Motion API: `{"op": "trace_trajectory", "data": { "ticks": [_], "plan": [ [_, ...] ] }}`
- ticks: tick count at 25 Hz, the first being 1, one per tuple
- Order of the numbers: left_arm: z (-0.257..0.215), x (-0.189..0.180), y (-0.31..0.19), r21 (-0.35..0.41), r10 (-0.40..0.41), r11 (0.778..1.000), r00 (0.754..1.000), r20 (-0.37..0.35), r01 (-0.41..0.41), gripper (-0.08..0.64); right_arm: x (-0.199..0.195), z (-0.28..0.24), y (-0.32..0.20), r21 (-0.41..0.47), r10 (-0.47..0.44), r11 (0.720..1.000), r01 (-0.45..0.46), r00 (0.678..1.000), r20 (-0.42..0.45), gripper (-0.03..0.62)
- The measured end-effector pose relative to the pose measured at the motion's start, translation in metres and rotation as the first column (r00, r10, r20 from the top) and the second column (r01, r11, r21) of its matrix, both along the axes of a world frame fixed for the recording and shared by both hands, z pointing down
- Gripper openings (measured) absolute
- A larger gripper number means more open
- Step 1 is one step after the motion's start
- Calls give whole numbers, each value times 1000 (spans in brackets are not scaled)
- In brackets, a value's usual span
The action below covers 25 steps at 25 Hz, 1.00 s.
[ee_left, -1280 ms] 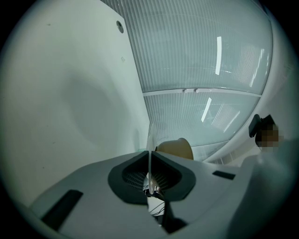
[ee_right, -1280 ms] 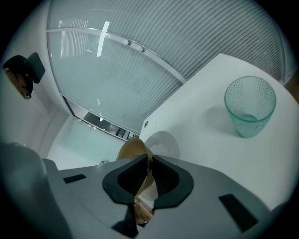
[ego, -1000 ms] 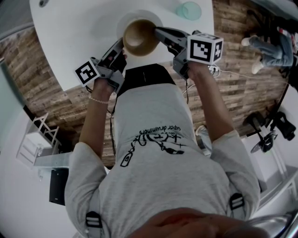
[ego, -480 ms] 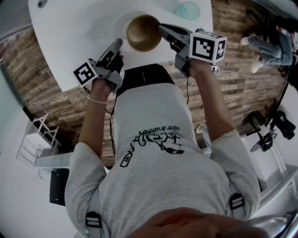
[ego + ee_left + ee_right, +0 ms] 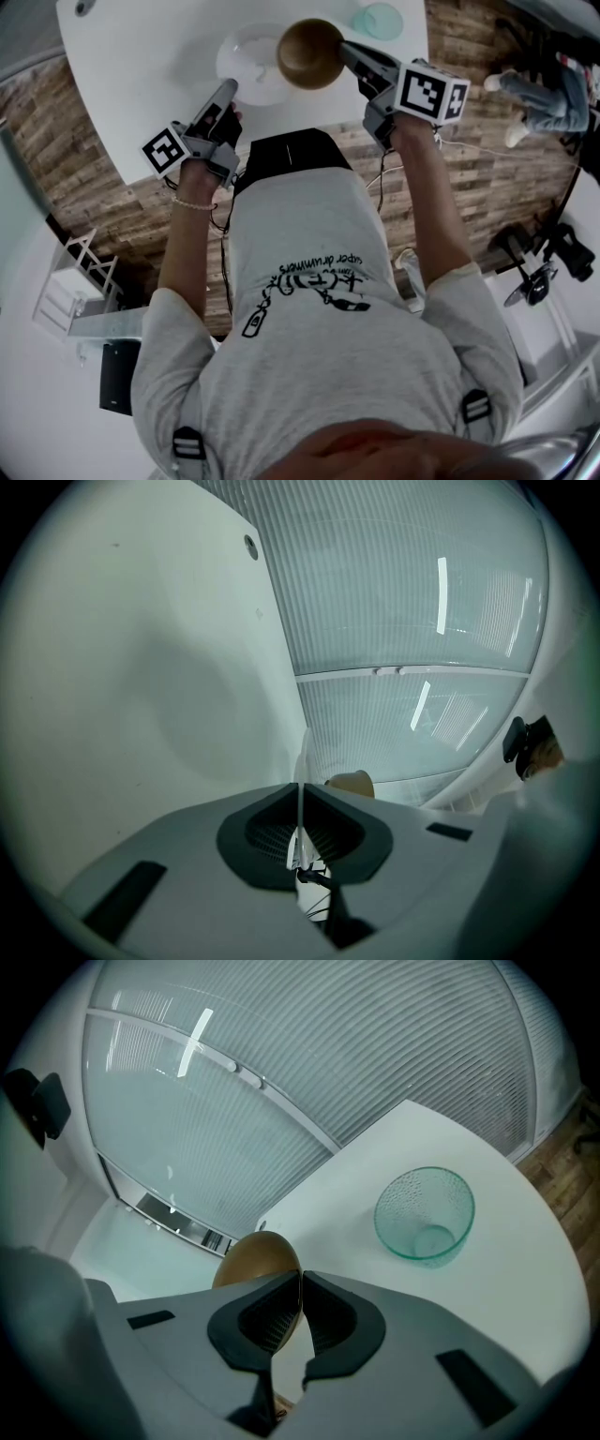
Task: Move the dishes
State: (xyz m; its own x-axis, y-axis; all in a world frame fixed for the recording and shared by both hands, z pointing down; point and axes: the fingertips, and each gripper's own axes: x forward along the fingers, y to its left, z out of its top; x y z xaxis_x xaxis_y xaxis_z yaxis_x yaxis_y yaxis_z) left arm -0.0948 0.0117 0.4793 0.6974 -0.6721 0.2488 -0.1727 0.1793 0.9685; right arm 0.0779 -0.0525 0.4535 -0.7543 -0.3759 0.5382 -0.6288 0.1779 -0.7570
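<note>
bowl point(image 5: 309, 53) sits at 12 o'clock in the head view, over the desk point(image 5: 141, 66), right tongs point(image 5: 343, 49) clamped on its rim; plate point(image 5: 246, 58) at its 9 o'clock.
left gripper view: left tongs point(image 5: 299, 803) pinch the plate's edge.
right gripper view: glass point(image 5: 424, 1213) at 2 o'clock.

My right tool point(image 5: 301, 1283) covers the lower half of the brown bowl point(image 5: 253, 1258). From the head view, that bowl hides the 3 o'clock rim of the white plate point(image 5: 246, 67), and the bench point(image 5: 141, 75) is cut off at 12 o'clock.
</note>
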Motion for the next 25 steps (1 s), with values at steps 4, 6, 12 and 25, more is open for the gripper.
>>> {"op": "trace_trajectory", "data": {
  "ticks": [4, 6, 12, 25],
  "plan": [
    [0, -2, 0, 6, 1, 1000, 1000, 9, -1, 14, 13, 4, -6, -7, 37, 999, -38, 999, -21, 41],
    [0, -2, 0, 5, -1, 1000, 1000, 12, 1, 14, 20, 9, -7, -14, 56, 998, -57, 998, -34, 41],
    [4, -7, 3, -3, -6, 1000, 1000, 24, 6, 14, 37, 27, -9, -38, 99, 994, -101, 993, -72, 41],
    [10, -10, 5, -21, -21, 1000, 999, 32, 22, 14, 55, 58, -13, -71, 142, 986, -149, 985, -98, 41]
  ]
}}
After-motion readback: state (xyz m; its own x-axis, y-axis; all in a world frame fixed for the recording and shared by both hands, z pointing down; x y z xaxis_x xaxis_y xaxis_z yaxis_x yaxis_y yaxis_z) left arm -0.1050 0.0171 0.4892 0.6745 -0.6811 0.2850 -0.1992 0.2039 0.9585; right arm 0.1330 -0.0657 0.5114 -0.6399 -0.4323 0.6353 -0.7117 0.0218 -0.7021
